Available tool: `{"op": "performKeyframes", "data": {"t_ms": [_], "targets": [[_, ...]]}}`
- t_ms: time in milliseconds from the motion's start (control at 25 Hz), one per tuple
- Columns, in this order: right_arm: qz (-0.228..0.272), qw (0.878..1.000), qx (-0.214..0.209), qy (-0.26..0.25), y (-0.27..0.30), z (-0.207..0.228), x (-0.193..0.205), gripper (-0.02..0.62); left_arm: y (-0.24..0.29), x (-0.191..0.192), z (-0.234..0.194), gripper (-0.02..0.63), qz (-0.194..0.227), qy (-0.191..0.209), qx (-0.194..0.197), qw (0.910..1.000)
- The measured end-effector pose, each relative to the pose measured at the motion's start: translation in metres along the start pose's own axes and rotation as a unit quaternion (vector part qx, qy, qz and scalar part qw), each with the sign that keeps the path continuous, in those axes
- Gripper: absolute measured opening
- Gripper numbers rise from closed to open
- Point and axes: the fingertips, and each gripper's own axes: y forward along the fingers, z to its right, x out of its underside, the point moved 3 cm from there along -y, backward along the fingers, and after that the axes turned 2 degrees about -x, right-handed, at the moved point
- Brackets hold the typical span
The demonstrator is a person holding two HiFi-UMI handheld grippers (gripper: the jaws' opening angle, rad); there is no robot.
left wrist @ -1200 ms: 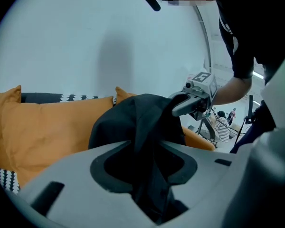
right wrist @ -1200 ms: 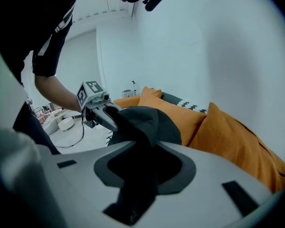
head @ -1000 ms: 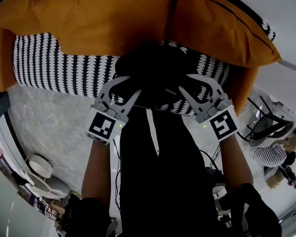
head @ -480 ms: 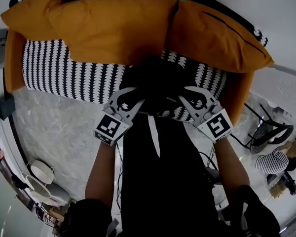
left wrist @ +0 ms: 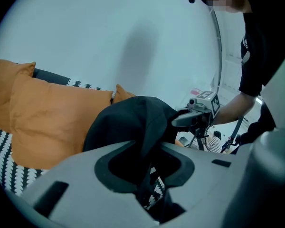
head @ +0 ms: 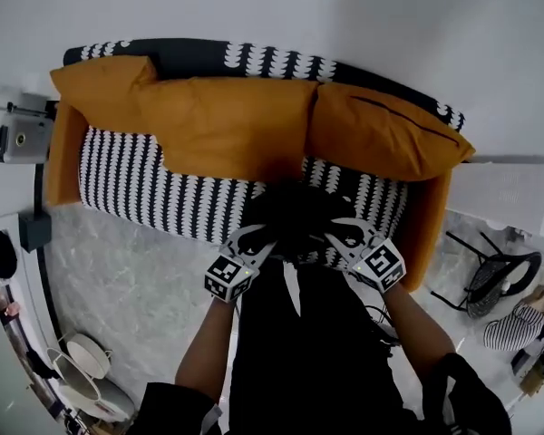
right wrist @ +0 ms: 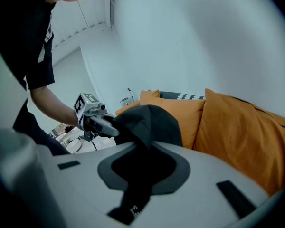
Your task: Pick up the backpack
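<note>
- The black backpack (head: 295, 214) is at the front edge of the sofa (head: 136, 175) seat. It is right in front of the person, between the two hand-held grippers.
- The left hand-held gripper (left wrist: 149, 175) is clenched on the backpack. A fold of black cloth is pinched between its jaws. The rest of the bag bulges up above them.
- The right hand-held gripper (right wrist: 137, 184) is clenched on the backpack too, on the other side of the bag. Black cloth fills the gap between its jaws.
- The two grippers are near each other, with the top of the bag between them. Both point forward and a bit down, toward the sofa.
- I cannot tell if the bottom of the bag touches the seat.
- The sofa has a black and white pattern. Big orange cushions (head: 227, 134) lean on its back, behind the backpack.
- The sofa stands against a plain white wall (head: 344, 16), on a grey floor (head: 136, 279).
</note>
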Motion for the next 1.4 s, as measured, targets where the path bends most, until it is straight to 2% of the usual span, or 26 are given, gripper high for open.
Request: {"op": "performKeyframes", "data": {"t_ms": [280,440,720,1000,1200,1400], "targets": [[-0.025,1.0,-0.011,0.013,-0.002,-0.013,0.0,0.052,-0.014,0.004,0.013,0.107,-0.017,-0.031,0.001,0.9994],[-0.03,0.999,-0.022,0.019,-0.002,-0.016,-0.003,0.052,-0.017,0.0,0.011,0.106,-0.026,-0.021,0.008,0.9994],[-0.042,0.998,-0.035,0.022,-0.011,-0.034,-0.007,0.052,-0.032,0.002,0.026,0.104,-0.034,-0.029,0.015,0.9989],[-0.011,0.999,-0.02,0.038,-0.017,-0.032,-0.031,0.052,-0.043,-0.027,0.026,0.103,-0.02,-0.011,0.019,0.9996],[0.025,0.998,-0.016,0.05,-0.021,-0.033,-0.065,0.052,-0.057,-0.061,0.021,0.103,0.005,0.007,0.012,0.9999],[0.054,0.998,-0.006,0.039,-0.034,-0.028,-0.099,0.052,-0.067,-0.099,0.026,0.101,0.029,0.033,0.015,0.9989]]}}
